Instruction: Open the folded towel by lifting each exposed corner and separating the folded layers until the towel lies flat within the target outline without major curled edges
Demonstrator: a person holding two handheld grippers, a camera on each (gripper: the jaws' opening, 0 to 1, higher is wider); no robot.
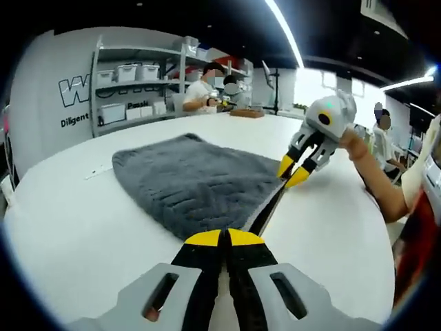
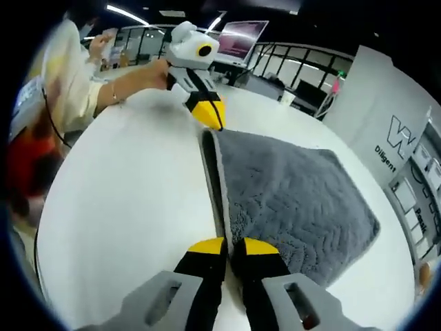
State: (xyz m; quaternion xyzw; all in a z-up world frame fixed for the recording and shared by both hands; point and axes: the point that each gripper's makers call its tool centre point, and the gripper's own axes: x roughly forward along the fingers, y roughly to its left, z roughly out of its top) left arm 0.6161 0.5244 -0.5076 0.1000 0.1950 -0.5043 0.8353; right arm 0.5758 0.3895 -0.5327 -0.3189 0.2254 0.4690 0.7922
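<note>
I have both claws pinched on one edge of the grey towel (image 1: 193,183), which lies on the white round table (image 1: 83,227) with that edge drawn taut between them. My left gripper (image 1: 224,239) has its yellow tips closed together on the near corner. My right gripper (image 2: 232,246) is likewise closed, with the towel's edge at its tips; each shows at the far corner in the other's view.

What could go wrong, as I judge it: the tips may have caught one layer too few or too many (the fold count is not clear from here), so a lift could drag the whole bundle instead of parting it. Uneven pulling could also skew the cloth or curl the far edge. I can see no target outline on the table.

Readable writing: a large "W" and "Diligent" on the grey wall panel (image 1: 72,103); the rest is cut off.
</note>
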